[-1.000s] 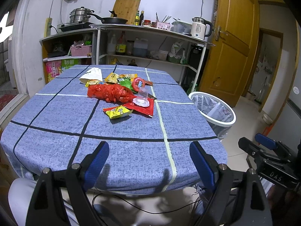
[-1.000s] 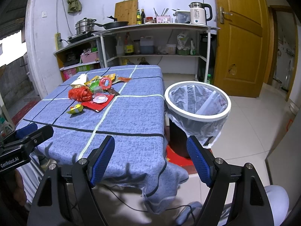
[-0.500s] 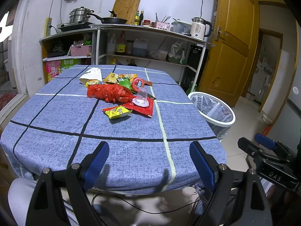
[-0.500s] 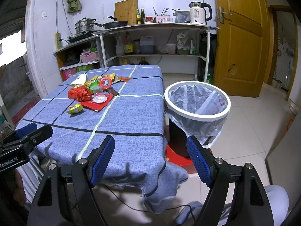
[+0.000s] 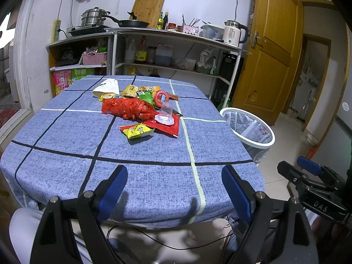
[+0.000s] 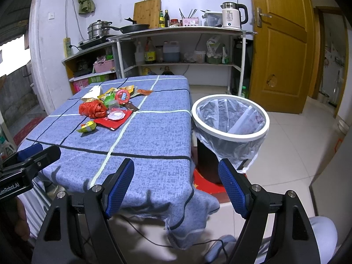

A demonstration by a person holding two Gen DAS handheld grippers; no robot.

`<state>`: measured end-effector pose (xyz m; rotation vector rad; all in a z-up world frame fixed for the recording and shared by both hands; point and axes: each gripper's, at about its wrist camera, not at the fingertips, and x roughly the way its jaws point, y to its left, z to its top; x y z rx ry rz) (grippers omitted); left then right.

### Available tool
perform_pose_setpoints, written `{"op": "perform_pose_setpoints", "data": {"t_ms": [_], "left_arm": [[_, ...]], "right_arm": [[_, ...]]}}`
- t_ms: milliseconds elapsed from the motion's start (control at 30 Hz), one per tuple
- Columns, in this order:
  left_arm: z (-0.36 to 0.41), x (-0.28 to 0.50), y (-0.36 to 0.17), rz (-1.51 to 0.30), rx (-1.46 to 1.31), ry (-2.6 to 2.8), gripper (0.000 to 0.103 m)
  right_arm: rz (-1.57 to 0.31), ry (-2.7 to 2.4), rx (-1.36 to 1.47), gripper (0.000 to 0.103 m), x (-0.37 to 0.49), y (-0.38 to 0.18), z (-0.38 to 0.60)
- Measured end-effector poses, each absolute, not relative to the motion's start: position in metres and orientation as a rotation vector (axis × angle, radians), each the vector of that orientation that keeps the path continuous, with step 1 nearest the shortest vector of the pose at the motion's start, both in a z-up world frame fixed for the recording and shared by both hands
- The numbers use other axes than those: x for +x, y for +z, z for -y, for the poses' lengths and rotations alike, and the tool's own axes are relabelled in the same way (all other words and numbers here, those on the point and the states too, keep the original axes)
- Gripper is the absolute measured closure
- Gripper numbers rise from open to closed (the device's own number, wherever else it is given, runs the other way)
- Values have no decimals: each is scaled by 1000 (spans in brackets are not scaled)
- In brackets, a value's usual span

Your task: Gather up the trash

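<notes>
Both tongs hang spread and empty at the near edge of the worktop [image 5: 66,154], none of the trash touched yet. Left tongs [image 5: 173,189] face the blue cloth squarely; right tongs [image 6: 176,182] sit off the near right corner, looking partly at the bin [image 6: 230,118].

All the trash lies in one heap toward the far middle of the worktop, well apart from both tongs. Nearest is a yellow packet [image 5: 137,131], just in front of a flat red wrapper [image 5: 169,126] that carries a clear cup [image 5: 166,112] lying on its side. A crumpled red bag [image 5: 127,109] lies left of the cup, and behind it are a white paper [image 5: 107,87], a green wrapper [image 5: 145,95] and a round red lid [image 5: 161,97].

The bin stands on the floor just beside the worktop's right edge, lined and open-topped, so it seems placed for a short carry from the heap. Likely the yellow packet goes first, being nearest and lying free. The cup may roll if its wrapper is pulled.
</notes>
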<state>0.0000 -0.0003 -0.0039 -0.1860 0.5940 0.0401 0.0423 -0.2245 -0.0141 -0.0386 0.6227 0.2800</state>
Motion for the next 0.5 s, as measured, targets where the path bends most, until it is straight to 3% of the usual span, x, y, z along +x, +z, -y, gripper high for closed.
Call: {"op": "perform_pose_setpoints", "data": {"t_ms": [500], "left_arm": [[0, 0, -5, -596, -190, 37, 15]], "right_arm": [[-624, 283, -41, 24, 43, -14, 224]]}}
